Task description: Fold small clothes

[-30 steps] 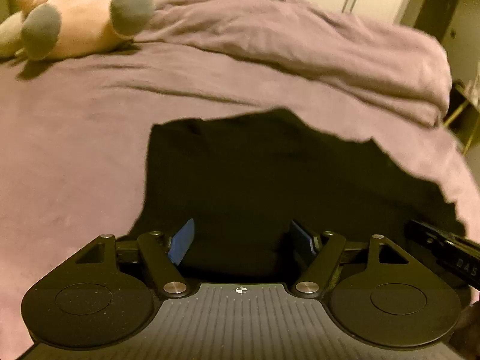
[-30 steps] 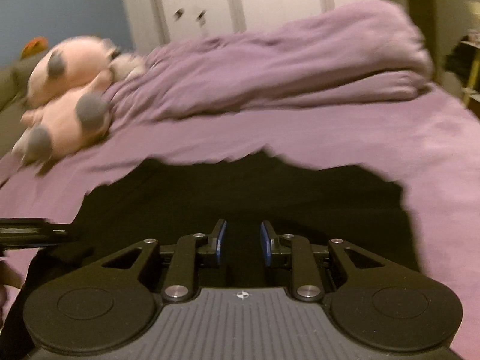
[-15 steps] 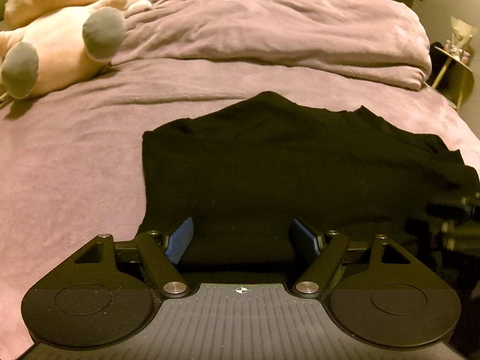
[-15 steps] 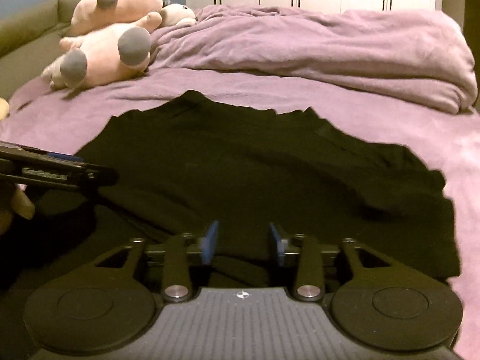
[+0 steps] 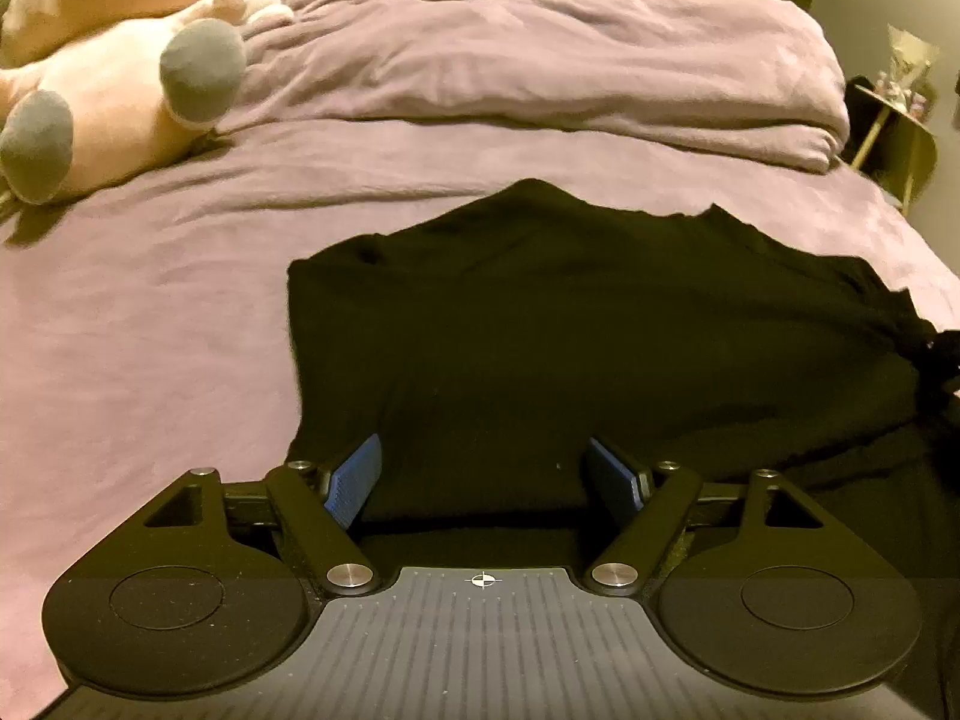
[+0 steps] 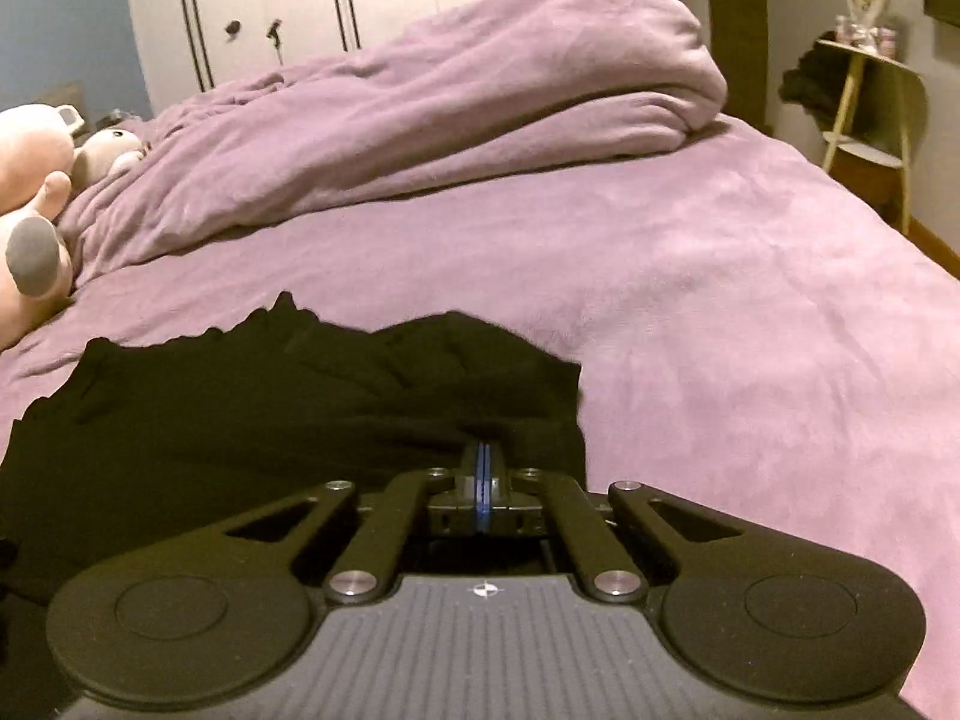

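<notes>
A black garment (image 5: 570, 330) lies spread flat on the purple bed sheet (image 5: 150, 330). My left gripper (image 5: 485, 450) hovers open over its near left part, blue pads (image 5: 357, 474) wide apart with only flat cloth beneath. In the right wrist view the garment (image 6: 270, 408) fills the lower left. My right gripper (image 6: 483, 456) is shut at its right edge, pads pressed together, and the cloth puckers around the tips. The garment's right end looks bunched in the left wrist view.
A rolled purple duvet (image 5: 540, 60) lies across the far side of the bed. Pink plush toys (image 5: 108, 78) sit at the far left. A small side table (image 6: 870, 96) stands beyond the bed's right edge, white wardrobe doors (image 6: 270, 0) behind.
My right gripper moved right to the garment's right edge and closed from partly open to shut. The left gripper stayed in place over the near left part and rolled slightly.
</notes>
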`<state>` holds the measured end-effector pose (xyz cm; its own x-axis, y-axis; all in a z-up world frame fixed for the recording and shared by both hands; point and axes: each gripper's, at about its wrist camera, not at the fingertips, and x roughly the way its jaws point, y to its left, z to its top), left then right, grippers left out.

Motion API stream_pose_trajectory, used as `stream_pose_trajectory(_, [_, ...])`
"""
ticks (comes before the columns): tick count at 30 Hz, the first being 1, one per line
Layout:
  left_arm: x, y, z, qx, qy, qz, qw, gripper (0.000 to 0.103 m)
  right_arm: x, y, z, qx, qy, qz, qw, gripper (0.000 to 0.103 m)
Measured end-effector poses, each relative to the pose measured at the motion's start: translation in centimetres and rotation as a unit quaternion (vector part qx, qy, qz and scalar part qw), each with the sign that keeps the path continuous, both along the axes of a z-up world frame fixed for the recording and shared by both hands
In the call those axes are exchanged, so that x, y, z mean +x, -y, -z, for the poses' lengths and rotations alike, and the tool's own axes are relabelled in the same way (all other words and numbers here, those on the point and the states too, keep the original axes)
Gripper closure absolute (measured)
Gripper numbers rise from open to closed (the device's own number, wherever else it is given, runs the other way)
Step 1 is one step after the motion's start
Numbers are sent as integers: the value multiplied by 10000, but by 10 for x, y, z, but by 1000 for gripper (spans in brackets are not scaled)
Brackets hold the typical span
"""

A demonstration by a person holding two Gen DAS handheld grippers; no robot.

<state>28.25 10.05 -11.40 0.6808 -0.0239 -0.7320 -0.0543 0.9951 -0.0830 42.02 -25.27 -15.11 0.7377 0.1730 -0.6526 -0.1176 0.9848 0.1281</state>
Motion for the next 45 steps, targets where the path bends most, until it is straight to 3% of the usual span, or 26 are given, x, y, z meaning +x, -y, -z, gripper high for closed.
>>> stream_pose_trajectory(3, [-9,-1,-3,225,-33,21,9997,21,-18,-11,0,-124,-99,-311,9994,99])
stream_pose_trajectory(5, [-13,-7,-3,308,-205,-120,9992,18,-29,-17,4,-470,-117,-551,9973,99])
stream_pose_trajectory(8, [-28,-18,-7,-2,-378,-271,9989,20,-42,-18,-2,-892,-37,-600,9942,99])
stream_pose_trajectory(10, [-49,-23,-9,-43,-411,-346,9985,20,-52,-22,-11,-1450,-45,-346,9888,97])
stream_pose_trajectory(12, [-73,-26,-11,-72,-454,-302,9985,19,-69,-19,-20,-1688,-133,-121,9855,67])
stream_pose_trajectory(15, [-118,-32,-11,-74,-564,-248,9981,19,-115,5,-30,-819,-466,-417,9947,60])
stream_pose_trajectory(17, [-150,-35,-13,4,-640,-210,9977,19,-156,20,-29,-591,-761,-521,9940,57])
stream_pose_trajectory(22, [-215,-57,-17,-188,-981,-439,9940,20,-262,59,-27,-300,-1188,-581,9908,52])
stream_pose_trajectory(25, [-237,-64,-17,-423,-1082,-412,9924,22,-303,71,-36,-544,-1231,-541,9894,46])
stream_pose_trajectory(27, [-242,-66,-16,-605,-1130,-333,9912,30,-315,77,-39,-590,-1269,-492,9889,46])
stream_pose_trajectory(31, [-239,-71,-10,-1037,-1190,-382,9867,40,-311,84,-38,-86,-1353,-423,9899,47])
stream_pose_trajectory(33, [-240,-75,-10,-1092,-1194,-463,9857,56,-306,80,-33,148,-1437,-445,9885,53])
stream_pose_trajectory(38, [-247,-88,-9,-1335,-1308,-430,9814,80,-307,75,-19,377,-1735,-535,9827,71])
stream_pose_trajectory(39, [-246,-90,-8,-1372,-1344,-431,9804,81,-308,73,-17,354,-1767,-549,9821,78])
stream_pose_trajectory(43, [-243,-93,-6,-1407,-1517,-208,9781,72,-313,75,-12,477,-1862,-585,9796,85])
stream_pose_trajectory(45, [-242,-92,-7,-1411,-1588,-71,9772,74,-313,76,-11,560,-1903,-602,9783,92])
